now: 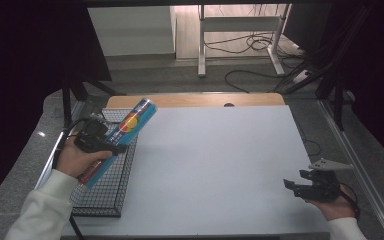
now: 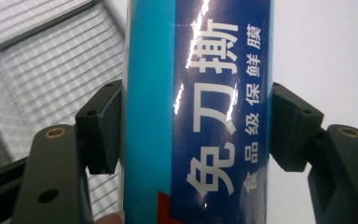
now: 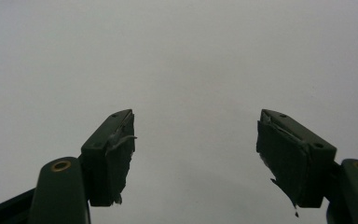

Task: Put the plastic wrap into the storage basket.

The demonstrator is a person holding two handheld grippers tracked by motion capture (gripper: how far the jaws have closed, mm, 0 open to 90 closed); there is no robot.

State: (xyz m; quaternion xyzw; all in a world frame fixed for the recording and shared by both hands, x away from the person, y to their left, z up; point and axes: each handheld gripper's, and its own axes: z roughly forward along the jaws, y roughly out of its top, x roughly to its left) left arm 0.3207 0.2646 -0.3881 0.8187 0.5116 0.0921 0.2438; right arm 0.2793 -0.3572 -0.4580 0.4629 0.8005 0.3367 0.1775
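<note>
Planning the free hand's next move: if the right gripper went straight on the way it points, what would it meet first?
Probably nothing soon: the right gripper, jaws open and empty, points left across the bare white table. Depth is unclear.

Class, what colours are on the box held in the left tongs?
Light blue and dark blue box, white lettering; clearest in the left gripper view.

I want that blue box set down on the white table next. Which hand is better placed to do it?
Left. Its tongs already clamp the blue box, held tilted above the wire basket beside the table. The right tongs are open and empty, far across the table.
</note>
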